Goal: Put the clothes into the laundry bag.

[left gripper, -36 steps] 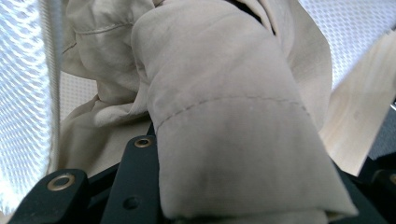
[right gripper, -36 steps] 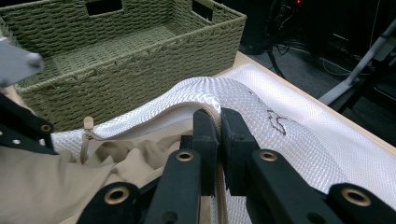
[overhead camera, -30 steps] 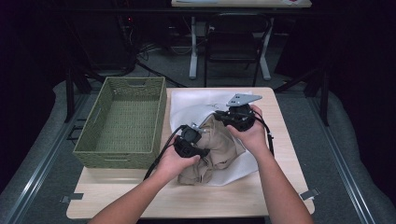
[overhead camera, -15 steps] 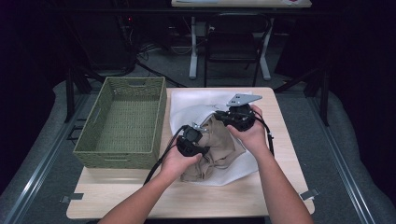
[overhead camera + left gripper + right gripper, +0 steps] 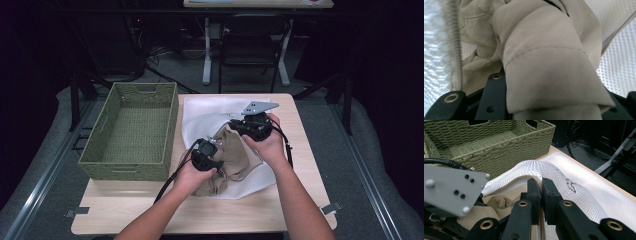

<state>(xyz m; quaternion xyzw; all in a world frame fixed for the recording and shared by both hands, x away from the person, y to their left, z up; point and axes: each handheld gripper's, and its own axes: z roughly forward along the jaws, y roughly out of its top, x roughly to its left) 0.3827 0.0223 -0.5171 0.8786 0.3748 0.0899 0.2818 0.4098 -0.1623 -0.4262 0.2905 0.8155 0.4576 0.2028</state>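
On the light wooden table lies a white mesh laundry bag, spread flat at its far end and lifted at one edge. A crumpled beige cloth garment sits partly inside the bag's mouth, near the middle of the table, just right of a green woven rectangular basket that stands on the table's left part.

The right tool holds the bag: in the right gripper view its two black jaws stand almost together, with a fold of the white mesh pinched between them and pulled up into an arch. The basket shows beyond that fold, and the grey three-cornered plate of the other tool shows at the left. In the high view the right tool is at the bag's raised edge, just above the garment.

The left tool is down at the garment's near side. In the left gripper view a thick rolled part of the beige cloth, with a stitched seam across it, lies between its jaws and covers much of them. The jaws stand partly apart and have just been opening; whether the pads press on the cloth cannot be told. White mesh lies under and beside the garment there.
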